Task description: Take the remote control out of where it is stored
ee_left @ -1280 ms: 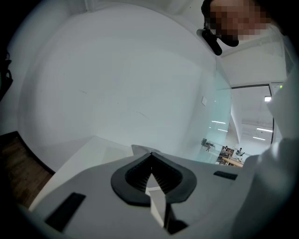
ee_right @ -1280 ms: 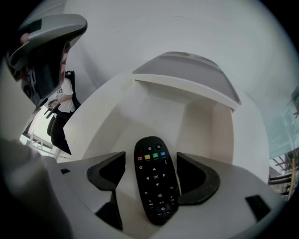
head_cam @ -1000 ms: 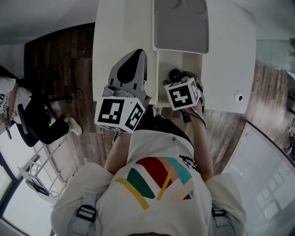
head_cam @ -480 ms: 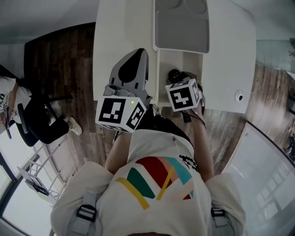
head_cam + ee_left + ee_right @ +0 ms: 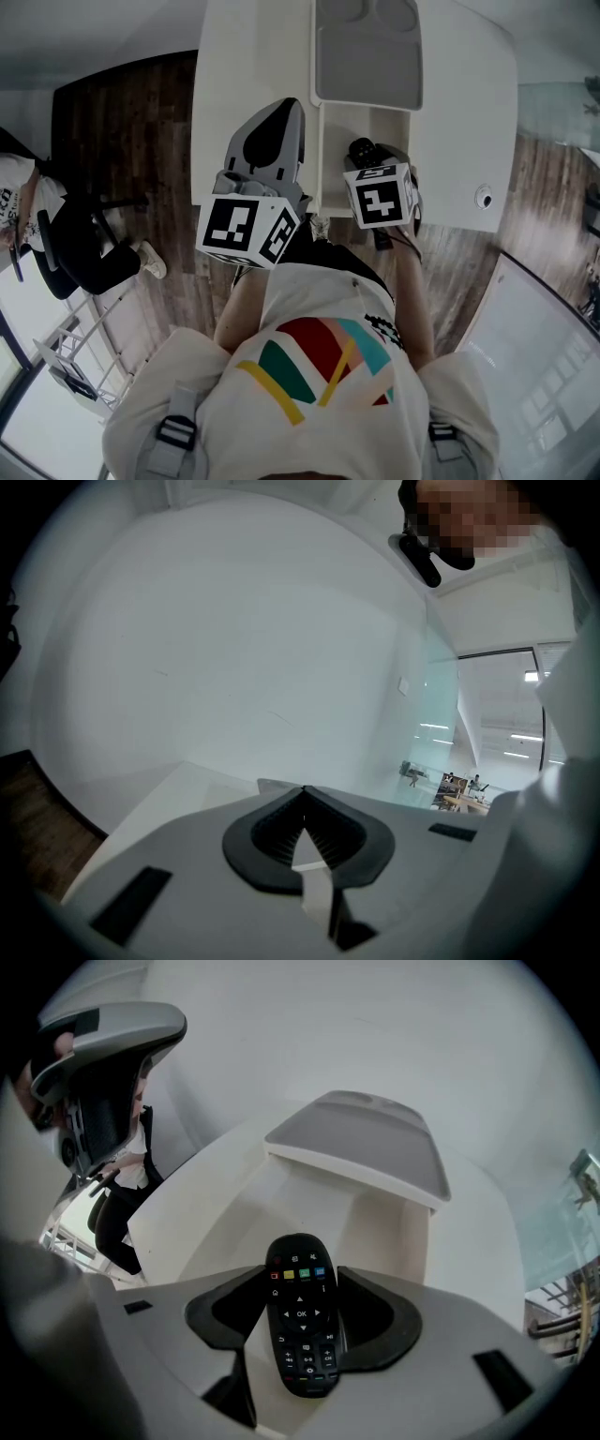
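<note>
The smooth white surface [image 5: 253, 56] is the largest thing before you, its corners rounded. A matte grey panel [image 5: 367, 56] with a raised rim lies on it, and below that panel an open white drawer [image 5: 342, 127] shows plain, flat walls. Your left claw [image 5: 302, 803], grey plastic with ribbed black pads, hangs over the bare surface beside the drawer, its jaws together on nothing. Your right claw [image 5: 302, 1288] points steeply down over the drawer. Its jaws have just been closing and now press on both sides of the remote control [image 5: 302, 1326]. That is a slim, glossy black oval with red, yellow, green and blue keys and a middle key marked "OK".
</note>
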The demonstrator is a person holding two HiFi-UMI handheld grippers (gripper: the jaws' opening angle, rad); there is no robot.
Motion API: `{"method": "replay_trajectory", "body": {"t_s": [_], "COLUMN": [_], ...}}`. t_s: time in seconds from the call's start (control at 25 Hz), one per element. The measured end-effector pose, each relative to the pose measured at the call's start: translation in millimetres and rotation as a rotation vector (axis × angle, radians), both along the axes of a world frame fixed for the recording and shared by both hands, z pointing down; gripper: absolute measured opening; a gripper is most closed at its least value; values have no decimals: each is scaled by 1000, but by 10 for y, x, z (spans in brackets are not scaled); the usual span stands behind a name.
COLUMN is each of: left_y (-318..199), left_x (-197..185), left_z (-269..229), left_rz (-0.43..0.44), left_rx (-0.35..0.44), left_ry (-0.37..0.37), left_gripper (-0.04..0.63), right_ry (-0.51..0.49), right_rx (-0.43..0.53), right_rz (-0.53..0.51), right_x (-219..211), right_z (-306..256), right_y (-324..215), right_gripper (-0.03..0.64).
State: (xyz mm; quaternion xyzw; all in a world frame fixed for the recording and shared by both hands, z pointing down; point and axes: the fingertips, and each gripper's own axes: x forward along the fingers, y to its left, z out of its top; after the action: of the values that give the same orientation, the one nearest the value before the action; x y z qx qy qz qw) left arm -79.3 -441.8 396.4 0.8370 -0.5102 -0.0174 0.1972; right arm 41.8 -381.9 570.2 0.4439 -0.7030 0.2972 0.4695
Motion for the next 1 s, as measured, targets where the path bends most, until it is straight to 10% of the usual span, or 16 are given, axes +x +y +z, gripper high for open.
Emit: {"method": "replay_trajectory", "body": {"t_s": [1.0], "left_y": [250], "left_x": [224], "left_z": [-1137], "left_rz": [46], "left_rx": [300], "left_ry": [-112], "left_gripper": [8], "right_ry": [-292], "right_rx": [745], "right_rz": [108], "right_x": [97], "right_z": [-2651], "right_y": [-269], "right_gripper": [239]}}
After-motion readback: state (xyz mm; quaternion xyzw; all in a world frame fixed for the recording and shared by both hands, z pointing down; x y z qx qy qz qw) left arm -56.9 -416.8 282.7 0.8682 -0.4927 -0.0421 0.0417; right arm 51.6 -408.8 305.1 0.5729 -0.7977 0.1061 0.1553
